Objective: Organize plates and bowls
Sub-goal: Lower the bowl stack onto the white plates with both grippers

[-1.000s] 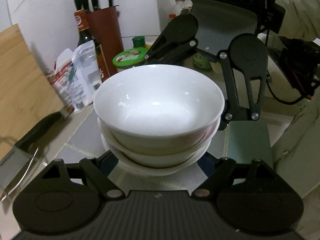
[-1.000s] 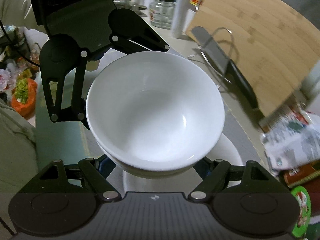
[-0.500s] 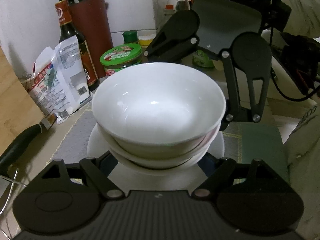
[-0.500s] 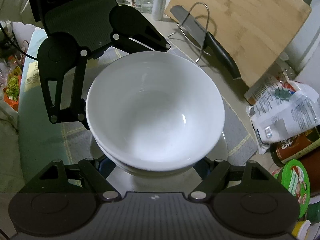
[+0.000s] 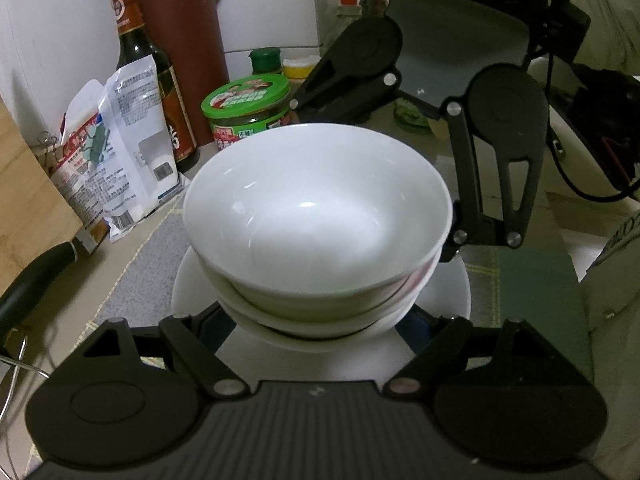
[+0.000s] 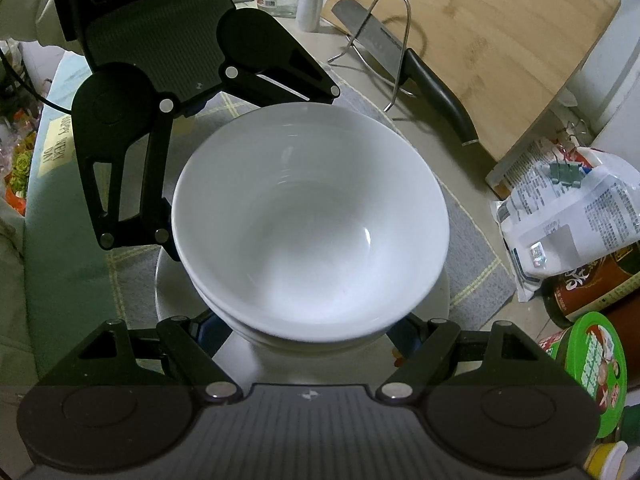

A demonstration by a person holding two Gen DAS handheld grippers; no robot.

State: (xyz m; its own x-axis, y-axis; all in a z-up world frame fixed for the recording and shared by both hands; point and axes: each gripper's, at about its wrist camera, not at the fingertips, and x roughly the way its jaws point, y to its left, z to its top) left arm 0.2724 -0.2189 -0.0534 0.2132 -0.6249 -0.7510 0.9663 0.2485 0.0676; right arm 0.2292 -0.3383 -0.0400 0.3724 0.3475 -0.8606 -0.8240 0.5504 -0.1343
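Observation:
A stack of white bowls [image 5: 316, 216] sits held between my two grippers, which face each other from opposite sides. It hangs just over a white plate [image 5: 444, 292] on the grey mat; I cannot tell whether it touches. My left gripper [image 5: 320, 320] is shut on the stack's lower part, its fingertips hidden under the bowls. In the right wrist view the bowl stack [image 6: 312, 224] fills the middle, above the plate [image 6: 176, 296]. My right gripper [image 6: 308, 328] is shut on the stack from its side, fingertips hidden too.
A green-lidded jar [image 5: 248, 108], a dark sauce bottle [image 5: 136, 52], a knife block [image 5: 184, 40] and a clipped bag [image 5: 120, 144] stand behind the mat. A knife [image 6: 404, 68] on a wire stand and a bamboo board [image 6: 480, 36] lie to the side.
Both grippers have carried the bowl stack sideways along the counter, away from the cutting board toward the jar and bottle. The white plate has come into view under the stack.

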